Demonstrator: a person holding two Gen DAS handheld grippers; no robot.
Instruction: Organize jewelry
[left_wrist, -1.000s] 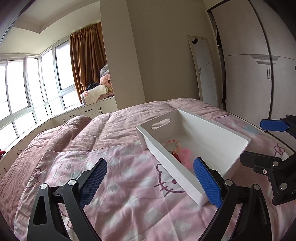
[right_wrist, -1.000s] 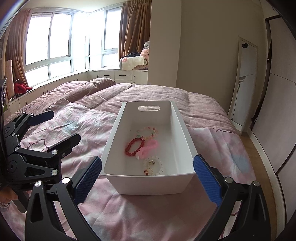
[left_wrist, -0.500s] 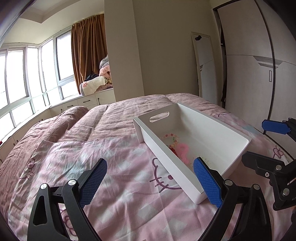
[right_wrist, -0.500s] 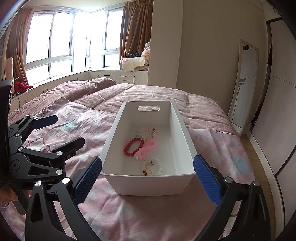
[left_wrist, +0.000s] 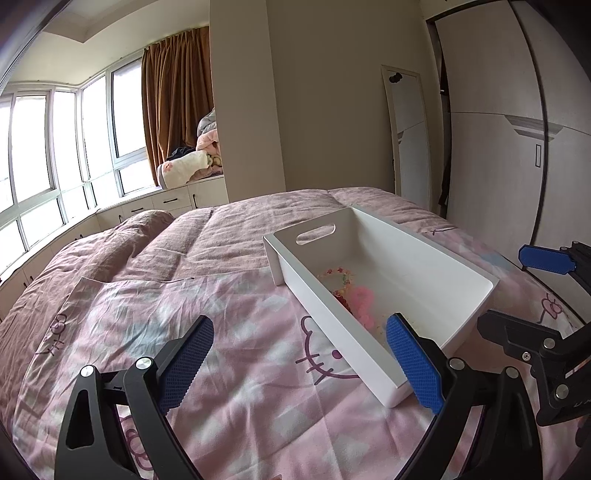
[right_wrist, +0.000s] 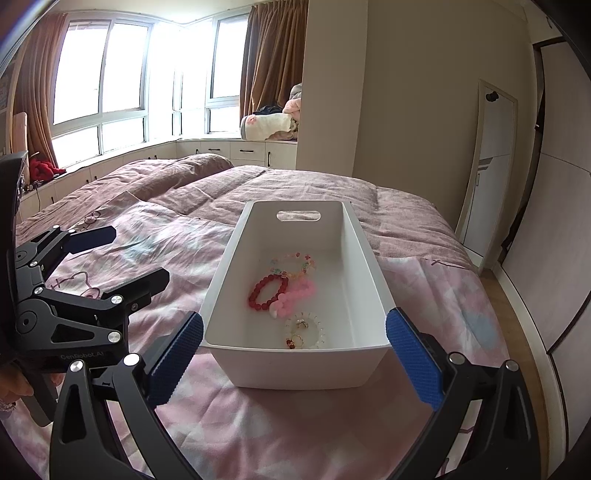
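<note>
Daylight pours through a curved bay window (right_wrist: 103, 81) with brown curtains (right_wrist: 271, 59). A bed (right_wrist: 295, 188) under a pink quilt fills the room; beige walls, a leaning mirror (left_wrist: 410, 136), pale wardrobe doors (left_wrist: 509, 147).

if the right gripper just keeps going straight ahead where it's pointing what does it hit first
Most likely the near end wall of the white bin, which sits centred between the open fingers of the right gripper. The bracelets lie inside, beyond that wall. Its height against the rim is hard to judge.

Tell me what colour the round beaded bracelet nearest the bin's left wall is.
Red; the beaded bracelet shows best in the right wrist view.
</note>
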